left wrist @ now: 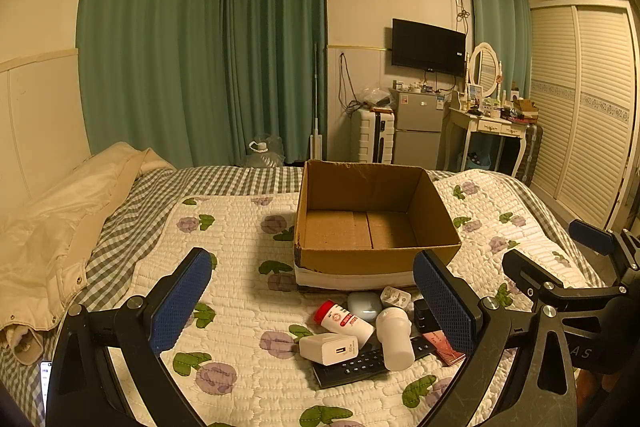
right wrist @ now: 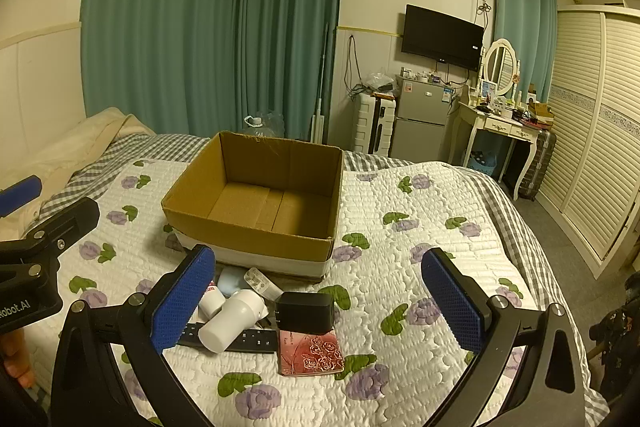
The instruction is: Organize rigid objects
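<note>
An empty brown cardboard box (left wrist: 372,251) (right wrist: 248,223) stands on the quilted bed. In front of it lies a pile: a white charger cube (left wrist: 328,347), a white bottle with a red cap (left wrist: 344,321), a white cup on its side (left wrist: 394,337) (right wrist: 234,319), a black remote (left wrist: 360,365) (right wrist: 256,339), a black adapter (right wrist: 306,313), a pink rose-patterned case (right wrist: 310,353), a pale blue case (left wrist: 364,303) and a white plug (left wrist: 394,295). My left gripper (left wrist: 312,299) is open above the pile. My right gripper (right wrist: 318,293) is open, over the adapter.
A cream coat (left wrist: 60,227) lies at the bed's left. A phone (left wrist: 45,383) lies at the lower left edge. Beyond the bed stand a suitcase (left wrist: 374,135), a small fridge (left wrist: 418,131), a dressing table (left wrist: 484,131) and a wardrobe (left wrist: 580,107).
</note>
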Demonstrator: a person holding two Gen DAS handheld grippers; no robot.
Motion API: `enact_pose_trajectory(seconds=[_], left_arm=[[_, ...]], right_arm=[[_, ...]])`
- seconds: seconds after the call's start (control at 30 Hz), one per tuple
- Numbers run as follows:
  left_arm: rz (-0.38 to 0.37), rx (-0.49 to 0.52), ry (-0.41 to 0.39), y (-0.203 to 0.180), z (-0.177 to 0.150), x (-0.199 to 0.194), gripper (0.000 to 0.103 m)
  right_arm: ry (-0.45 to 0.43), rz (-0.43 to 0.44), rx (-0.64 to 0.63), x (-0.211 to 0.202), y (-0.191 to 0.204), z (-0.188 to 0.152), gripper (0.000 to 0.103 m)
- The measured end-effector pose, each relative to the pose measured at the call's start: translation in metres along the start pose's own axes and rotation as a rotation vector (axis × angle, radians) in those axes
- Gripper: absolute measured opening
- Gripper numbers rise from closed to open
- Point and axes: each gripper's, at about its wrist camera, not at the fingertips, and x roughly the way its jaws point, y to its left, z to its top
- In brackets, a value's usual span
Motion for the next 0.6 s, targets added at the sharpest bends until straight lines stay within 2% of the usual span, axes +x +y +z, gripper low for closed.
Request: enact_pose_trajectory(seconds=[0.6], left_arm=[[0.000,0.001,0.000,-0.0004,-0.0008,-0.0002,0.103]], right_arm=[[0.002,0.001,-0.001,-0.0002,0.0002,-0.0012,0.103]])
